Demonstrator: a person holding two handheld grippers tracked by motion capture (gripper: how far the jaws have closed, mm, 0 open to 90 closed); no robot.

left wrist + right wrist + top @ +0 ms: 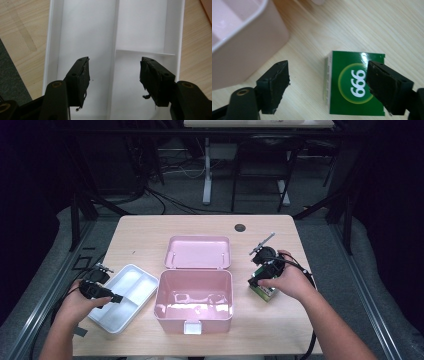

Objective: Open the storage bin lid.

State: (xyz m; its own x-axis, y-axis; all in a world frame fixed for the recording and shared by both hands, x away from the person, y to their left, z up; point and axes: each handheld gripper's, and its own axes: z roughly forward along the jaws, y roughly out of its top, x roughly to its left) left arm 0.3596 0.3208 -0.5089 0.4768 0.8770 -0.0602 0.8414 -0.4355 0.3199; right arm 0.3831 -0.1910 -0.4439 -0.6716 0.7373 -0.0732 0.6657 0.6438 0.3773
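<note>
The green box (352, 86) with a white 999 in a yellow-green ring lies flat on the worktop (150, 227), on the right side, just right of the pink case (194, 301). The right hand-held gripper (327, 85) hangs right over it with its jaws spread apart; one jaw stands over the box's printed top, the other over bare wood beside it, and neither presses on it. The pink case sits in the middle with its lid (199, 252) thrown open toward the far side. Left of the case lies a white divided tray (131, 281), near the left edge. The left hand-held gripper (113, 75) hovers above this tray, jaws wide apart with nothing between them
</note>
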